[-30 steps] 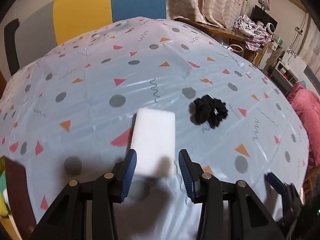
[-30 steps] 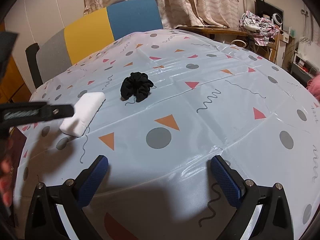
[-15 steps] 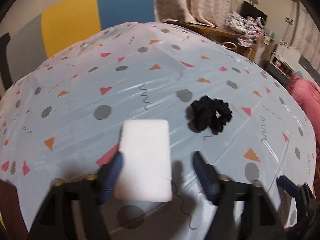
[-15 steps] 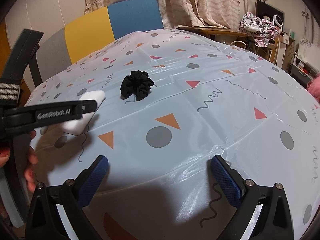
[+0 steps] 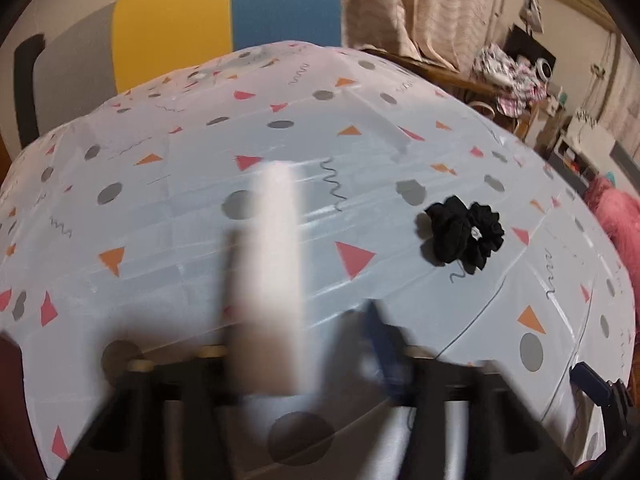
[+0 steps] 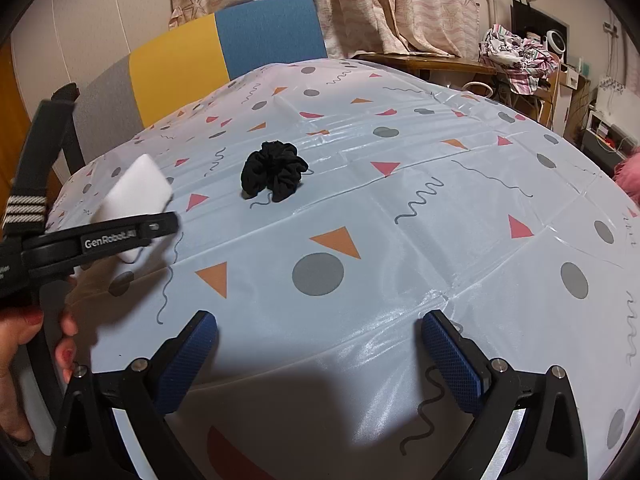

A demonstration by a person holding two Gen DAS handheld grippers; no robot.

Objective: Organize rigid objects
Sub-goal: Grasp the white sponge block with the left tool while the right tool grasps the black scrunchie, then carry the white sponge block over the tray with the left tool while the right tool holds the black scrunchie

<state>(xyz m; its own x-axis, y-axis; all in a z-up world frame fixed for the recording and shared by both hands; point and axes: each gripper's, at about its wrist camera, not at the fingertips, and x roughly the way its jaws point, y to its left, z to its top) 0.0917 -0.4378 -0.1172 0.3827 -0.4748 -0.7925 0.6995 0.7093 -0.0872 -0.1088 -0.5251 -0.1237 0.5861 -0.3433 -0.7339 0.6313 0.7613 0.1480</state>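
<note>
Gripping a white block (image 5: 280, 280) looks to be the step in hand for the left tongs (image 5: 304, 344), though the left wrist view is smeared with motion blur. The block sits in the lower centre of that frame, turned on edge so only a narrow face shows, its long axis running up the frame, away from the camera and in line with the fingers. A dark finger lies against its left side; the blue pad to the right seems to stand a little off it, so I cannot tell whether the tongs are pinching the block or only bracketing it. In the right wrist view the same block shows at centre left, tilted and apparently raised off the counter (image 6: 440, 208), partly hidden behind the black arm of the left tool, with a hand (image 6: 24, 336) with red nails below it. The right tongs (image 6: 320, 356) are spread wide along the bottom of their frame, nothing between them, well apart from the block. A black scrunchie (image 6: 274, 176) lies on the patterned cloth, upper centre of the right view, up and left of the right tongs; in the left view it is at right of centre, to the right of the block. Judgement: the left hand is far nearer the block; the scrunchie is soft, likely not part of the sort. Risk: a loose hold on a narrow edge may let the block slip.
</note>
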